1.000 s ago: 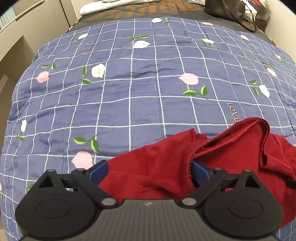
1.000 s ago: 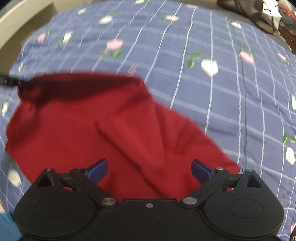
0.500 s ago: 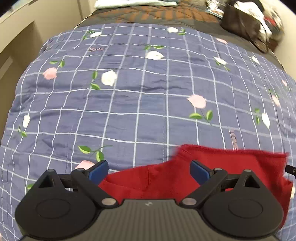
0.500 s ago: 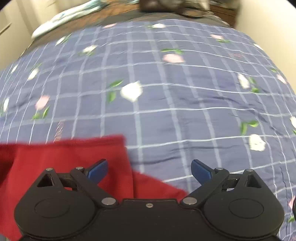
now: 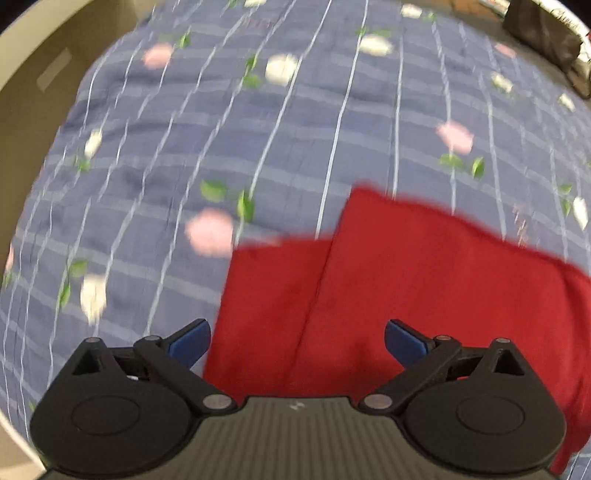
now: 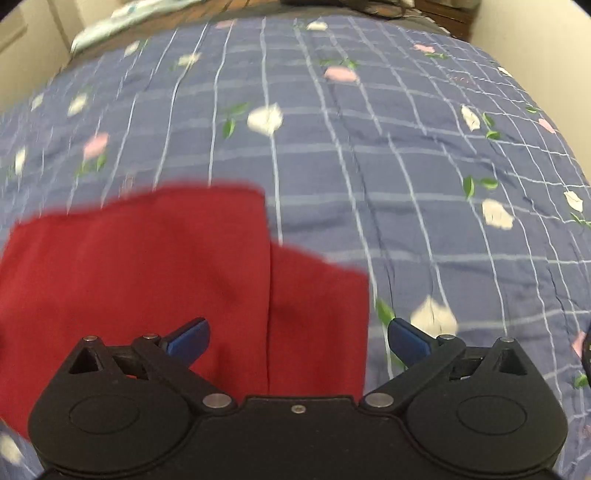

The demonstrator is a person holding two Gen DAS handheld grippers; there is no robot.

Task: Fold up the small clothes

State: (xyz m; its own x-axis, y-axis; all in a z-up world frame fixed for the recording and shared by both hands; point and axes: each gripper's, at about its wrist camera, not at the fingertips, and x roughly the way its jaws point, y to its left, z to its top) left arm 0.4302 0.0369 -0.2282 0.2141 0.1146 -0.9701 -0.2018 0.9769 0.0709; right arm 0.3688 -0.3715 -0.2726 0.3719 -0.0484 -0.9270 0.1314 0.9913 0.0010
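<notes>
Left gripper (image 5: 297,338) spread, holding nothing | right gripper (image 6: 298,338) likewise spread, empty | red garment (image 5: 424,280) lies flat on quilt (image 5: 295,129), layered edge showing | both poised above it, likely choosing next fold grip

No text, label or number can be read; the small pink marks on the blanket (image 6: 369,155) are too blurred.

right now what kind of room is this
Most likely a bedroom: a red garment lies on a bed with a blue checked floral quilt, a pillow at its far end.
</notes>
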